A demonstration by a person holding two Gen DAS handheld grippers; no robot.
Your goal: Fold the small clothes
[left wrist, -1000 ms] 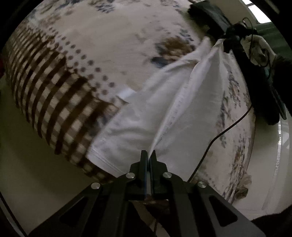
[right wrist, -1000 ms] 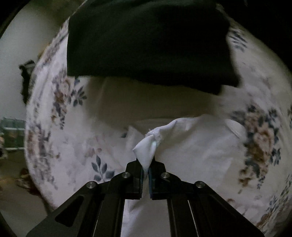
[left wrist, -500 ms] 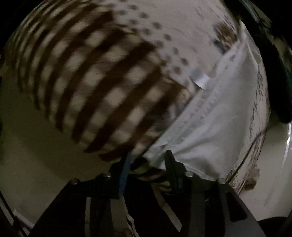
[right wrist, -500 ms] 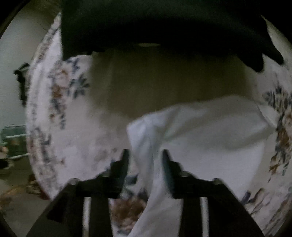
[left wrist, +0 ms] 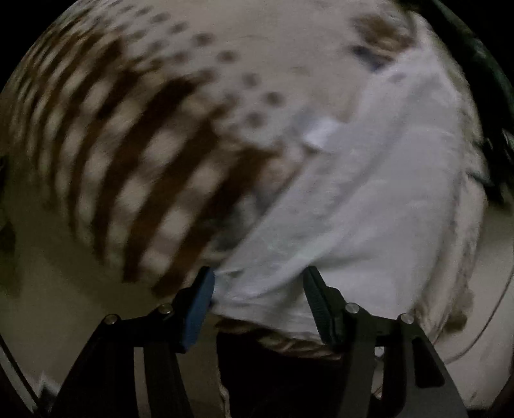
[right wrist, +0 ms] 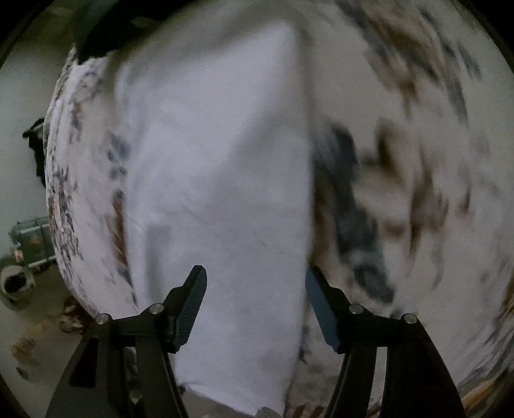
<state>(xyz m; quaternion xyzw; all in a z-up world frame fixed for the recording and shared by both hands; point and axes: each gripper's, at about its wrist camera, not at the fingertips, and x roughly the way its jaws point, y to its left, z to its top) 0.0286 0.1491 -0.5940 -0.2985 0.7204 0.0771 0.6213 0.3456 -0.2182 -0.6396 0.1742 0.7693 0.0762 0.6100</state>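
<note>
A white garment (left wrist: 369, 199) lies flat on a patterned bedspread (left wrist: 135, 167), with a small white tag (left wrist: 319, 133) at its far edge. My left gripper (left wrist: 257, 276) hovers over the garment's near corner, jaws opening, the cloth lying beneath them and not pinched. In the right wrist view the same white garment (right wrist: 218, 193) lies as a long folded panel on the floral bedspread (right wrist: 401, 160). My right gripper (right wrist: 255, 276) is above its near part, jaws opening, with nothing gripped. Both views are blurred by motion.
A dark cloth (right wrist: 96, 29) lies at the far end of the bed. The bed's edge (right wrist: 61, 257) drops to a pale floor (right wrist: 35, 337) with small clutter on the left. Brown checks cover the bedspread beside the garment in the left view.
Both grippers let go of the white cloth and opened. The right one swung along the garment, which now lies flat; the left one sank toward the near corner.
</note>
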